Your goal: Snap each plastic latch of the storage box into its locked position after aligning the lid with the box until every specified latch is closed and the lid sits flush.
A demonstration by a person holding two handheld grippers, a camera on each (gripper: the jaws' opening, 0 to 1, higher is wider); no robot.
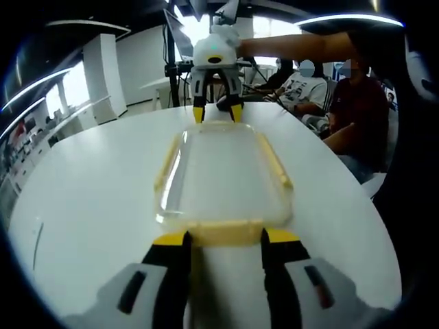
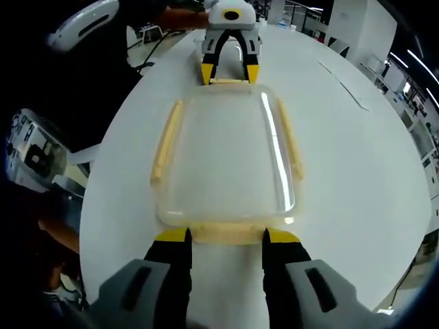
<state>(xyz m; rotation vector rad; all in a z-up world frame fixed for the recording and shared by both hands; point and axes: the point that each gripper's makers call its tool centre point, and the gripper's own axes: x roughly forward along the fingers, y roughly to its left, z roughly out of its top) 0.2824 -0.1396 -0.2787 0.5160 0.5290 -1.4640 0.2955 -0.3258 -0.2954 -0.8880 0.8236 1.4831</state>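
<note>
A clear plastic storage box (image 1: 223, 171) with a transparent lid (image 2: 223, 157) lies on the white table. Yellow latches run along its long sides (image 1: 167, 168) (image 1: 276, 161) (image 2: 167, 140) (image 2: 289, 137). The two grippers face each other across the box's short ends. My left gripper (image 1: 226, 238) is open, its yellow-tipped jaws straddling the end latch (image 1: 223, 232) nearest it. My right gripper (image 2: 226, 236) is open too, its jaws on either side of the opposite end latch (image 2: 226, 232). Each shows small at the far end in the other's view: right gripper (image 1: 217, 113), left gripper (image 2: 230, 74).
The round white table (image 1: 89, 205) has free room on both long sides of the box; its edge (image 2: 103, 205) curves close by. People sit beyond the table (image 1: 357, 103). An arm (image 1: 295, 44) reaches to the right gripper. A thin line (image 2: 343, 79) lies on the tabletop.
</note>
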